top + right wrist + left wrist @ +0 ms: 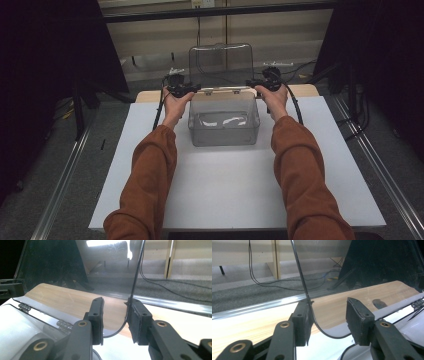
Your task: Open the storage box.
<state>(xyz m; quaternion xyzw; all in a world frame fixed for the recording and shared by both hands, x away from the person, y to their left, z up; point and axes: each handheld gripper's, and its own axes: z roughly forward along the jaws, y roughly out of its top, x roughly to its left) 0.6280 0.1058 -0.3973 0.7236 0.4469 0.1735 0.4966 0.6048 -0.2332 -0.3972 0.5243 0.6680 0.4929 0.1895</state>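
A clear plastic box (224,131) sits at the far middle of the white tabletop (225,190), its hinged lid (221,62) standing upright. My left gripper (191,90) is at the lid's lower left corner and my right gripper (256,85) at its lower right corner. In the left gripper view the jaws (329,315) stand apart around the lid's edge (305,291), which rests against the left jaw. In the right gripper view the jaws (115,315) straddle the lid (75,277), its edge against the right jaw. Both grippers are open.
A strip of wooden table (147,96) shows behind the white top. Cables (300,107) trail off the back right. Metal rails (65,175) run along both sides on the grey floor. The box's hinges (63,325) sit near my right gripper.
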